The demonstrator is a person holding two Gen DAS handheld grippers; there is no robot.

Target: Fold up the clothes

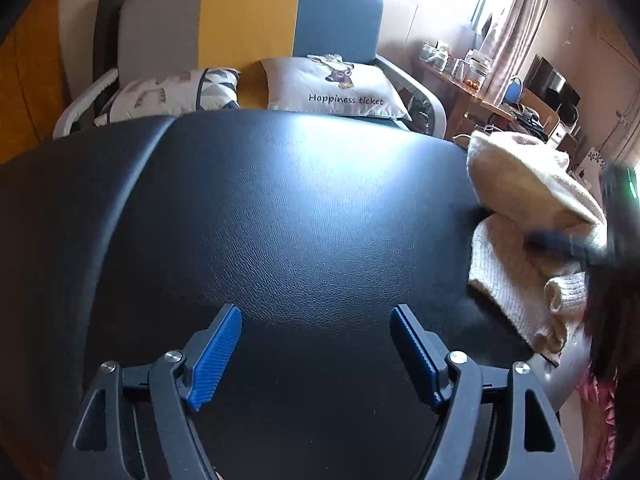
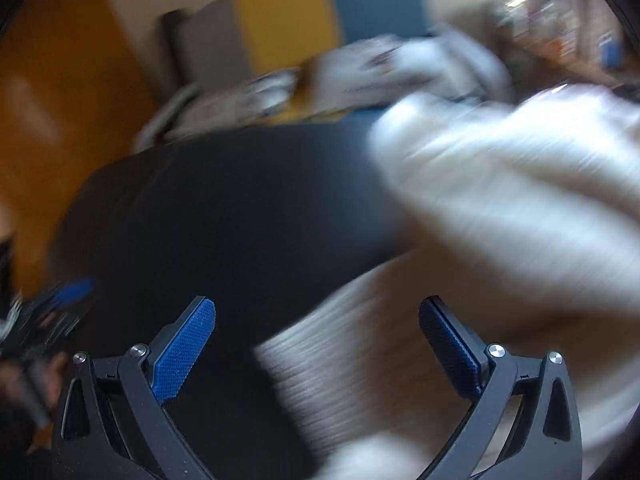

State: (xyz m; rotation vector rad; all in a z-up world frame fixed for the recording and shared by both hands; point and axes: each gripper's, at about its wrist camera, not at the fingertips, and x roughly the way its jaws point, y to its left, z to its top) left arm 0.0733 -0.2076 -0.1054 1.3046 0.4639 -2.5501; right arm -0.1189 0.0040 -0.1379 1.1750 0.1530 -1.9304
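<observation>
The cream knit sweater (image 1: 532, 240) lies bunched at the right end of the black padded counter (image 1: 280, 208), partly doubled over on itself, with a rolled cuff or sleeve end at its near edge. Everything else is best placed from that sweater.

The left gripper (image 1: 316, 352) hangs over bare counter, well to the left of the sweater, its blue-padded fingers (image 1: 216, 356) spread as wide as they go and with nothing between them. It reads as parked out of the way — clear of the cloth so the other hand can work.

The right gripper (image 2: 316, 344) is over the sweater's near left edge; its view is smeared by motion, so fine detail is lost. Its fingers (image 2: 184, 352) also stand wide apart and grip nothing, though pale cloth fills the space beneath and past the right-hand finger. In the left wrist view a dark blurred shape crosses the sweater, probably that same gripper.

Behind the sweater sits a grey, yellow and blue sofa (image 1: 248, 20) with a pillow (image 1: 336, 88) on its seat.

My guess: the sweater is only half folded, and the right fingers are wide open to take a fresh edge of it — no grasp is made yet.
</observation>
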